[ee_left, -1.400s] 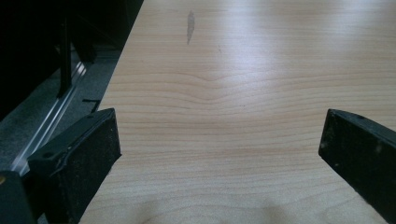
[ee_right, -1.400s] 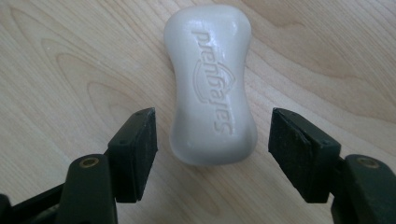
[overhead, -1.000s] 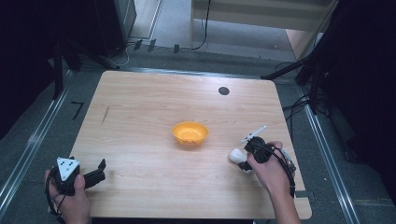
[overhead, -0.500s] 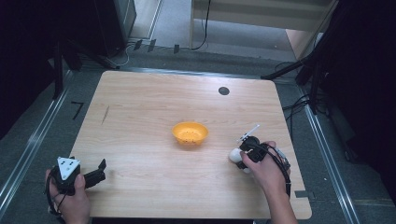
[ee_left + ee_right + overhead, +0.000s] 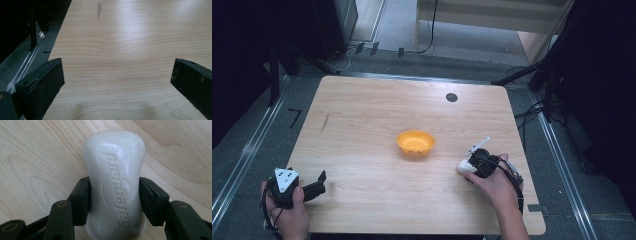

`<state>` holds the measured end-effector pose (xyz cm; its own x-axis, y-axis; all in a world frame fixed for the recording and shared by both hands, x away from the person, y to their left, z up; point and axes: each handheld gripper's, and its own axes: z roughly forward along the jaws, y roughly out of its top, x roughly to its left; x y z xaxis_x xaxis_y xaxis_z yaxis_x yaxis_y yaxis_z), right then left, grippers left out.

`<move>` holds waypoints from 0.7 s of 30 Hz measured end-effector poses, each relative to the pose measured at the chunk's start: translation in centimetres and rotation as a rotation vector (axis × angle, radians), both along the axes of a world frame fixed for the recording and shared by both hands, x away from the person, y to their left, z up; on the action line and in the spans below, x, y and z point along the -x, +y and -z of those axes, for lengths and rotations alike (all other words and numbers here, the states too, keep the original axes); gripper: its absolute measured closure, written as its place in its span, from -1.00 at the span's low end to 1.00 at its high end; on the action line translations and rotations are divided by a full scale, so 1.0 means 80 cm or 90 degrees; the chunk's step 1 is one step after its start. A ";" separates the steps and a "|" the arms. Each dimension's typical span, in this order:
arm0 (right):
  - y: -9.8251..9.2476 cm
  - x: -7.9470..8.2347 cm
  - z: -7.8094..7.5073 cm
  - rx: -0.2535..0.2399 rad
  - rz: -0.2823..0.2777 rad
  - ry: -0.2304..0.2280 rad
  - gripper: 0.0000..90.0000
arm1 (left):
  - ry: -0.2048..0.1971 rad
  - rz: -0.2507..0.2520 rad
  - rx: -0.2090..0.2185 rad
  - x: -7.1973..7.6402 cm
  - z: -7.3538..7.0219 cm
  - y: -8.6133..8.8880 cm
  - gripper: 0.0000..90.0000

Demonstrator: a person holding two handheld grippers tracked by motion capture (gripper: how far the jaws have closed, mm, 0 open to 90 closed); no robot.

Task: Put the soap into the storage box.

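A bar of soap [image 5: 115,185] lies on the desk [image 5: 362,130] between the right gripper [image 5: 473,167]'s jaws. A bowl [image 5: 415,142] sits beyond. The left gripper [image 5: 117,77]'s jaws flank bare desk.

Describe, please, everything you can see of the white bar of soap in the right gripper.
The soap bar is off-white, smooth and waxy, waisted, with embossed lettering on its top face. It lies flat on the wooden table, right of the orange bowl. The right gripper has just closed its jaws onto the bar's narrow middle.
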<state>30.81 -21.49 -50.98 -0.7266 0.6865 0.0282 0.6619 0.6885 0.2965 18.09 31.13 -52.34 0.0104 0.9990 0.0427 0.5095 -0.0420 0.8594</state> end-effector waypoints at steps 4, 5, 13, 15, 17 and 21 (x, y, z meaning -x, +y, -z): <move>0.003 -0.002 -0.001 0.009 0.006 0.009 0.08 | 0.001 0.001 0.000 0.000 0.000 0.000 -1.00; 0.003 -0.003 -0.002 0.011 0.002 0.011 0.08 | -0.004 0.000 -0.002 0.000 0.000 -0.001 -1.00; -0.002 0.001 0.000 -0.010 -0.007 -0.006 0.10 | -0.012 0.014 -0.057 0.000 0.001 -0.014 -1.00; -0.002 0.000 -0.001 -0.011 -0.012 -0.006 0.11 | -0.011 0.015 -0.059 0.000 0.001 -0.014 -1.00; -0.005 0.001 -0.002 -0.022 -0.016 -0.010 0.12 | -0.012 0.010 -0.045 0.000 0.000 -0.011 -1.00; -0.006 0.002 -0.007 -0.012 -0.028 -0.022 0.13 | -0.018 0.006 -0.020 0.001 0.000 -0.006 -1.00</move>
